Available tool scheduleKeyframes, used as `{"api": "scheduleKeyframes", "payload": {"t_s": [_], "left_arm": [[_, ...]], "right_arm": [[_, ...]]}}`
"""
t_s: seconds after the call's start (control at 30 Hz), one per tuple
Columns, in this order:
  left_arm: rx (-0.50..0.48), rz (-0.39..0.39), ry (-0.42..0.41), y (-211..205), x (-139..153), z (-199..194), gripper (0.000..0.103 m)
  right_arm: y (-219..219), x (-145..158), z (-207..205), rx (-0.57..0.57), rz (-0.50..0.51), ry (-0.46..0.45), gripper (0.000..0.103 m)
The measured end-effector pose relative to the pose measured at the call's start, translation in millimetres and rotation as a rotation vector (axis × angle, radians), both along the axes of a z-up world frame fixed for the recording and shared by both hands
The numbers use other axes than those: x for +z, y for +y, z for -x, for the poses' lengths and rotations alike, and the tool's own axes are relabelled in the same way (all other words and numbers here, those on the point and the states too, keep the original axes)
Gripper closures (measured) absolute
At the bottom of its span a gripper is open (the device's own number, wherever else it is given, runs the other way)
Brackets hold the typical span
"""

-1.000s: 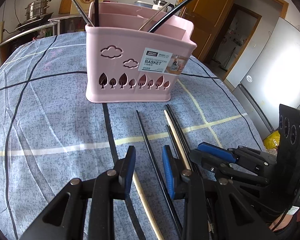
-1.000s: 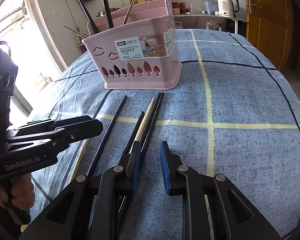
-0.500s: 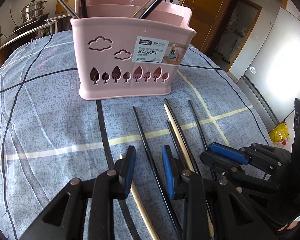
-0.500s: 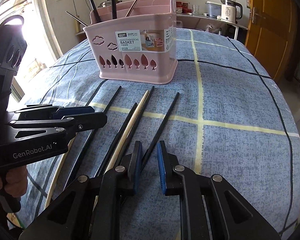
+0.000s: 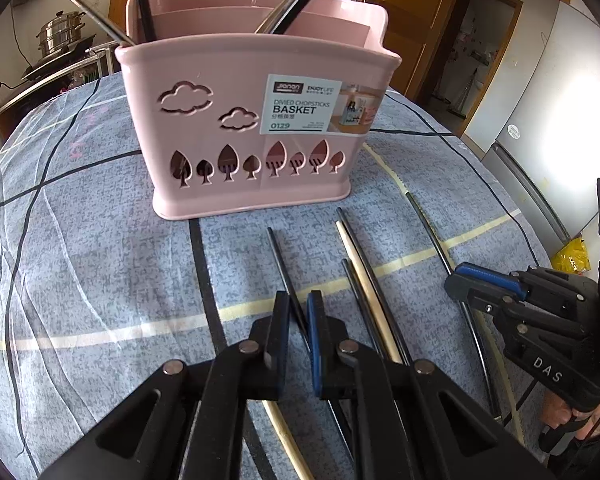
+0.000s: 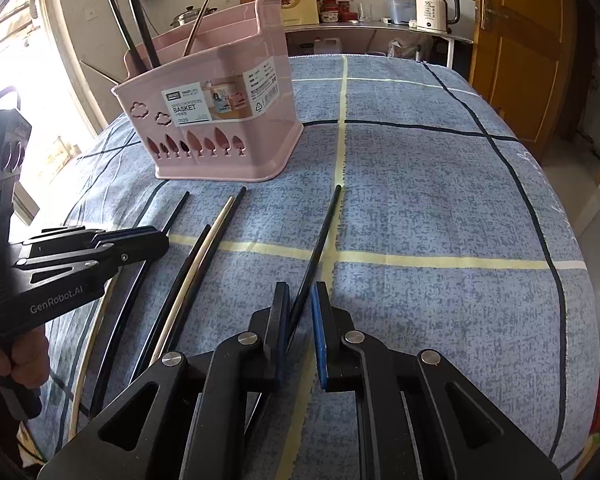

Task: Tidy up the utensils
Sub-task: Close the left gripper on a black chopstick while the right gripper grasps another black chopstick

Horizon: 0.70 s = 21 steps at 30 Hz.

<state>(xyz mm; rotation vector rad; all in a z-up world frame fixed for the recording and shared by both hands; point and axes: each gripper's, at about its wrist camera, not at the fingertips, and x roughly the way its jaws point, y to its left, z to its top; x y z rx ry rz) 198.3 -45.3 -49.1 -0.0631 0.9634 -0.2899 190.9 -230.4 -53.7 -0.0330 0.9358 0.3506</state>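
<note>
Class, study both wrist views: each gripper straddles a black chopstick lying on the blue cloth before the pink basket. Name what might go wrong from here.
1. The left gripper has a narrow gap around its thin black chopstick; it may slip or pivot when lifted.
2. The right gripper grips the separate black chopstick near its end, so the tip may sag.
3. The pink plastic basket already holds leaning utensils that may block insertion.

Each hand-held gripper is matte black plastic with silver rivets at the joints and blue pads on its fingers [image 5: 314, 320]. The left hand-held gripper [image 6: 140, 242] reads "GenRobot.AI" in white; the right hand-held gripper [image 5: 466, 284] reads "DAS". Bare skin shows on both hands.
</note>
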Motion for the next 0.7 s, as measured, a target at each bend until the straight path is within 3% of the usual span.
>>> {"api": "scheduleKeyframes", "payload": {"t_s": [0.47,0.7], "left_arm": [[-0.021,-0.051,0.01,-8.6,0.7,-10.0,0.093],[-0.009,0.003,0.015,-1.0,7.8,-10.3,0.095]], "right_arm": [[12.6,1.2,-36.0,-0.023,0.039,0.01,0.095],[13.8,11.3,-29.7,-0.005,0.005,-0.016,0.097]]}}
